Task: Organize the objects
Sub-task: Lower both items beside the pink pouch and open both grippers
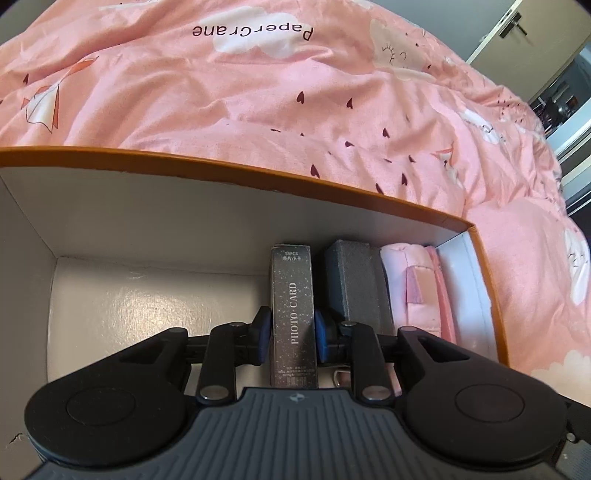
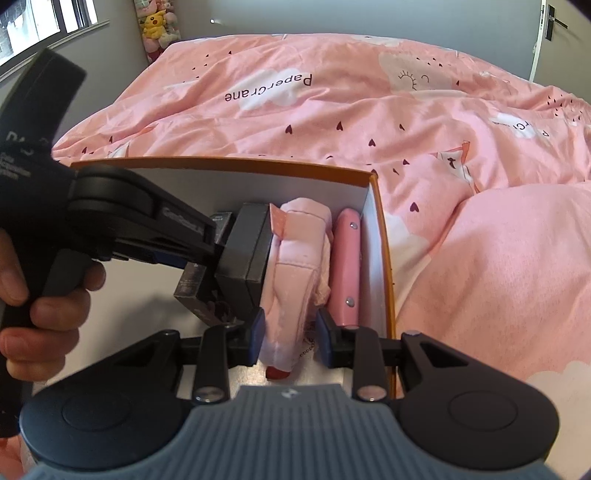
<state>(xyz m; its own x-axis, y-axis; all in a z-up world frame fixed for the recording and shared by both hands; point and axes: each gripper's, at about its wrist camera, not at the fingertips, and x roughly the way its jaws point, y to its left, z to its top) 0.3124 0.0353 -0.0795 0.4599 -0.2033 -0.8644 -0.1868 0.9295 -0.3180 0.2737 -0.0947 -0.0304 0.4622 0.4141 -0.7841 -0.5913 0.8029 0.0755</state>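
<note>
We look down into an orange-rimmed cardboard box with white inner walls (image 1: 229,206) that sits on a bed covered by a pink quilt printed with clouds, small dark hearts and the words PaperCrane (image 1: 258,96)

Our left gripper (image 1: 294,332) reaches into the box and its blue pads (image 1: 263,332) sit against both long sides of a tall, slim grey speckled carton lettered PHOTO CARD (image 1: 293,317), so the jaws are narrow and clamped on that carton, which stands on edge near the middle of the box floor. Just to its right stands a dark grey textured box (image 1: 356,284), then a soft pale pink fabric pouch with a darker pink tab (image 1: 410,288), then a slim glossy pink case (image 1: 441,295) close to the right wall. The left half of the box floor lies bare and white

From the right wrist view, our right gripper (image 2: 290,339) straddles the near end of the pink pouch (image 2: 295,266); the left pad (image 2: 258,338) touches the fabric, while a small gap shows at the right pad, so we cannot tell whether it grips. The glossy pink case (image 2: 345,266) with two metal studs stands on edge against the right wall. A hand (image 2: 40,295) at the left holds the other tool's handle. Plush toys (image 2: 157,26) are stacked in the far corner of the room
</note>
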